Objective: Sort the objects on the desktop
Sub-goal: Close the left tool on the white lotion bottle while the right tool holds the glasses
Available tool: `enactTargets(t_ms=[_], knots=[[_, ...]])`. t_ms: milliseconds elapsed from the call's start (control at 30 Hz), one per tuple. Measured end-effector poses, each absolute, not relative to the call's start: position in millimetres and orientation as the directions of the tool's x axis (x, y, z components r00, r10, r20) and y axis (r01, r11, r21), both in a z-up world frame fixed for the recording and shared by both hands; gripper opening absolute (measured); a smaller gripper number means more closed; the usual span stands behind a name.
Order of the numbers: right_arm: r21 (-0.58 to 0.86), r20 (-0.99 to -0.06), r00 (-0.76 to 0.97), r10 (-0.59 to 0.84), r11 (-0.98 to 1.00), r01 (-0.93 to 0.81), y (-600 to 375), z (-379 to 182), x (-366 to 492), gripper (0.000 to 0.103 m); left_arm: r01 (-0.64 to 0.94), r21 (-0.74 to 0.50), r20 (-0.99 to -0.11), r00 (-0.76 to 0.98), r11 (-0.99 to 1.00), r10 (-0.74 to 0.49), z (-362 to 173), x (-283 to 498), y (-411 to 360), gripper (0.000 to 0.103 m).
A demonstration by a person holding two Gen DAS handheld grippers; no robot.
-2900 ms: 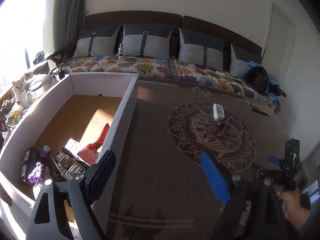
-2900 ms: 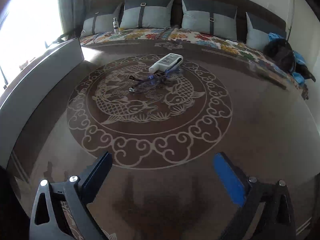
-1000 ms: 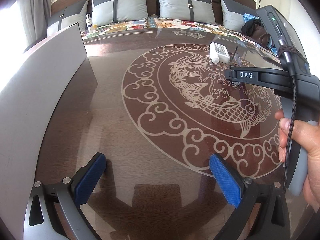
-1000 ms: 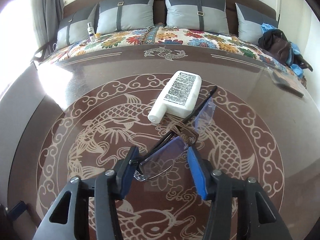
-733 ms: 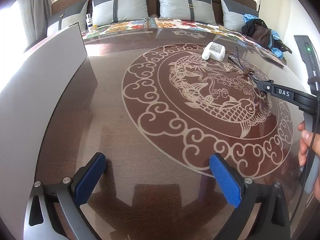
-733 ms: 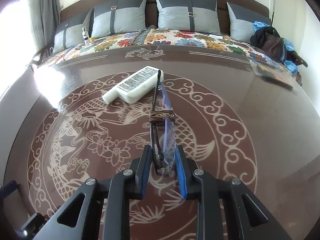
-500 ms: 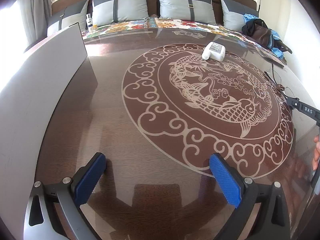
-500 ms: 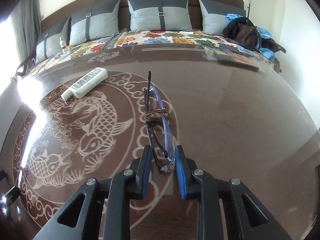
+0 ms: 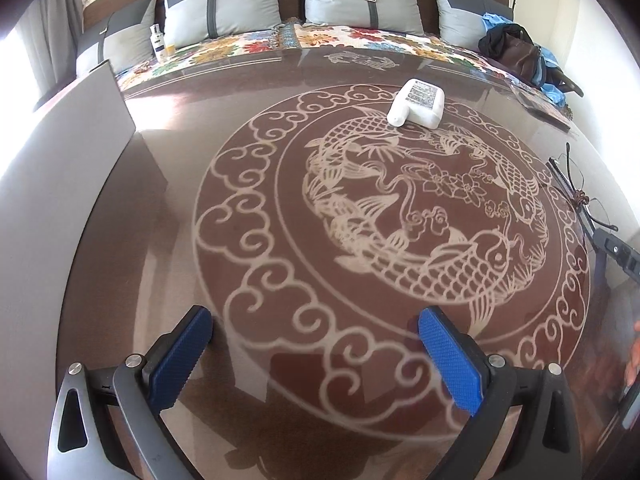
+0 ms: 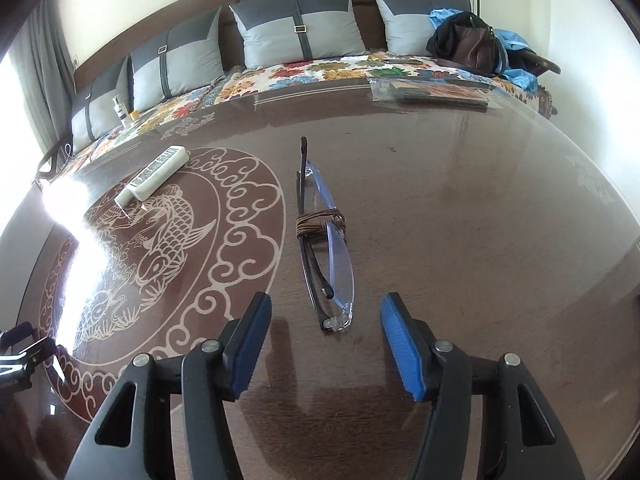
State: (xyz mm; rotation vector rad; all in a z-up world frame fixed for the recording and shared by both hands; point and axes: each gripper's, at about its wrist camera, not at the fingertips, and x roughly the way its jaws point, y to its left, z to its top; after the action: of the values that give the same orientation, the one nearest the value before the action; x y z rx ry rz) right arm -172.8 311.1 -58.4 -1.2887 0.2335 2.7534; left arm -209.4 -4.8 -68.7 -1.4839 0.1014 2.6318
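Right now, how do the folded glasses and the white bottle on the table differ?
The glasses are thin, dark-framed with clear lenses and a brown cord wound round the middle; the white bottle is solid, opaque and printed with a label. The glasses lie outside the carved fish medallion, just ahead of the open right tool; the bottle lies inside it, farther off. Both lie flat on the table, gripped by neither tool.
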Motion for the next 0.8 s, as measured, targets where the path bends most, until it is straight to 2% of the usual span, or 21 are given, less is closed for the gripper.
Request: enactTargets(t_ms=[267,433,467,500,533,567,800], knots=[[0.076,-0.775,-0.631,0.026,-0.988,-0.135,305,-59,-174,0.064,-0.286,-0.002,-0.862,-0.485,-0.958,0.147,-69,-334,68,0.103],[0.064,-0.777,-0.628,0.035,-0.989,-0.134,304,-60,-175,0.064,-0.323,-0.001,-0.847,-0.503,-0.946,0.173,-68,-378,100,0.103],[0.063,-0.778,-0.628,0.036,-0.989,-0.134,303,-60,-175,0.064,-0.318,0.003,-0.841,-0.513,-0.948,0.169,-68,-380,102,0.101],[0.062,-0.778,-0.628,0.036,-0.989,-0.135,303,-60,-175,0.064,-0.309,0.004,-0.827,-0.536,-0.951,0.170,-66,-377,102,0.093],[0.060,-0.778,-0.627,0.038,-0.989,-0.135,303,-60,-175,0.064,-0.306,0.010,-0.807,-0.564,-0.952,0.173,-63,-372,103,0.063],[0.055,-0.779,-0.626,0.041,-0.989,-0.135,302,-60,-175,0.064,-0.304,0.018,-0.802,-0.574,-0.952,0.168,-61,-369,105,0.052],[0.060,-0.778,-0.627,0.037,-0.989,-0.133,303,-61,-173,0.065,-0.184,0.076,-0.785,-0.617,-0.980,0.055,-59,-317,86,0.051]])
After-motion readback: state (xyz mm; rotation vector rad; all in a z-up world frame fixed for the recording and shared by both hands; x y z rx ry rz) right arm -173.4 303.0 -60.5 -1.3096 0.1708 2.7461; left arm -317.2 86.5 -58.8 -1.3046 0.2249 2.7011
